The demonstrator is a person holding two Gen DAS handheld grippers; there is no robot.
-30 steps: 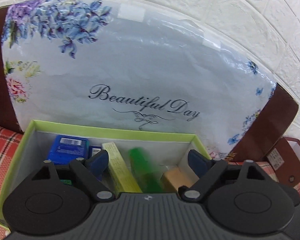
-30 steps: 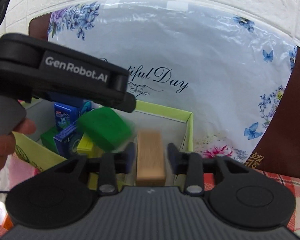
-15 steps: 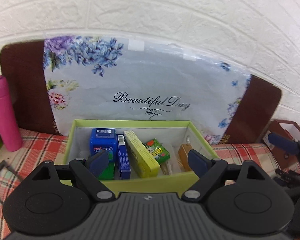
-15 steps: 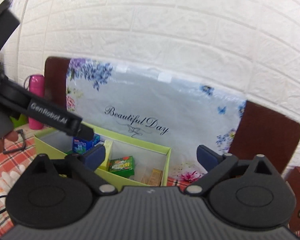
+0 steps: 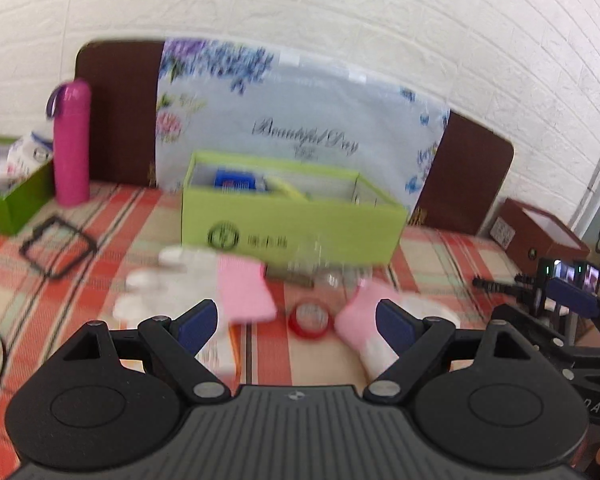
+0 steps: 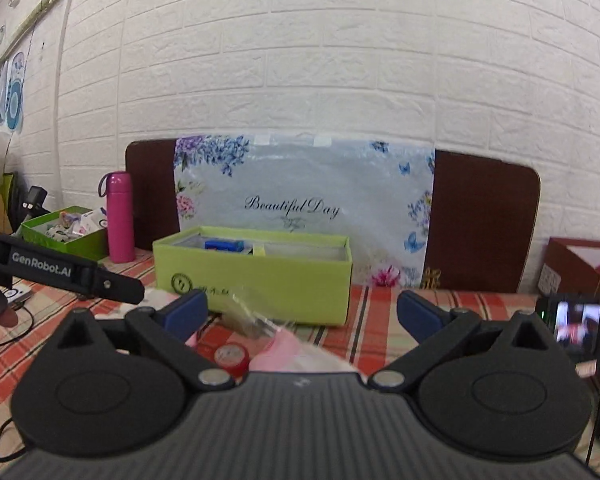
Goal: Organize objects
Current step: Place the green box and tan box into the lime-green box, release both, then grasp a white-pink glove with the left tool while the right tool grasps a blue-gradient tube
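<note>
Green box (image 6: 256, 280) contents mostly hidden.

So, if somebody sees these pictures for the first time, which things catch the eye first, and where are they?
The lime green box at the middle of the checked tablecloth stands out first, open on top, with a flowered bag reading "Beautiful Day" upright behind it. To its left stands a bright pink bottle, upright. In front of the box lie a small red tape roll and pink-and-white gloves, blurred, between the open fingers of the left gripper.
</note>
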